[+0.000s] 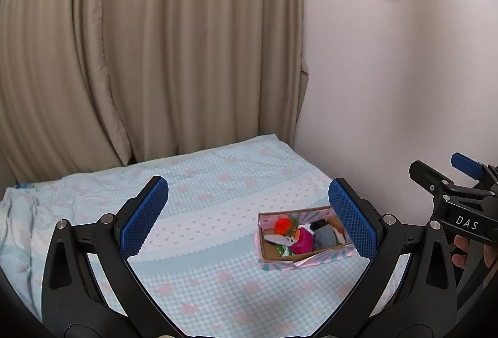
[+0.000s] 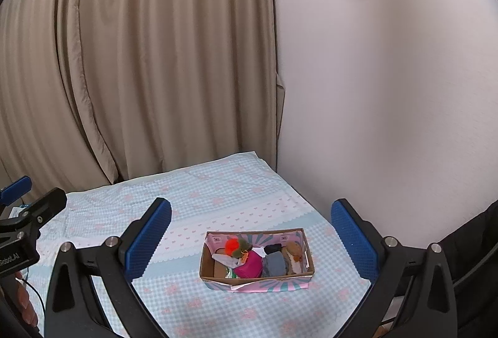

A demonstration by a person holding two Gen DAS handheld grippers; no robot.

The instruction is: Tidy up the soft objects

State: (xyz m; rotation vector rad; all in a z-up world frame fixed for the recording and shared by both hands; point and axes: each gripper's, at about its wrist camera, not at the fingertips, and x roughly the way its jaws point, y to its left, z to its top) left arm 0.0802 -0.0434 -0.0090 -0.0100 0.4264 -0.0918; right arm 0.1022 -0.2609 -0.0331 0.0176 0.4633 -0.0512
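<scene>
A: Several soft toys (image 2: 252,260) sit packed in one little cardboard box (image 2: 258,278). See the orange fluffy one (image 2: 232,245), the pink one (image 2: 249,266) and the gray one (image 2: 275,264)?

B: Yes! There is a brown fuzzy one (image 2: 294,254) too, at the right end. Where is the box?

A: It is on the bed (image 2: 193,307), on a blue checked sheet with pink flowers. It is near the white wall (image 2: 389,88), on the right side of the bed.

B: Why are the toys all in the box?

A: I think the job is to tidy them. I see no soft toys lying out on the sheet, so the tidy-up looks done, or almost done.

B: What are the two grabbers doing?

A: The right gripper (image 2: 250,240) hangs above the bed, in front of the box. Its jaws are spread wide and hold nothing. The box shows between them, but they do not touch it.

B: And the other one?

A: The left gripper (image 1: 247,218) is up in the air too, more to the left. Its jaws are also spread wide with nothing in them. The box peeks out by its right blue pad (image 1: 351,218).

B: Why hold them up like that?

A: Maybe so they do not bump the box. Behind it all hangs a tan curtain (image 2: 140,57).
</scene>
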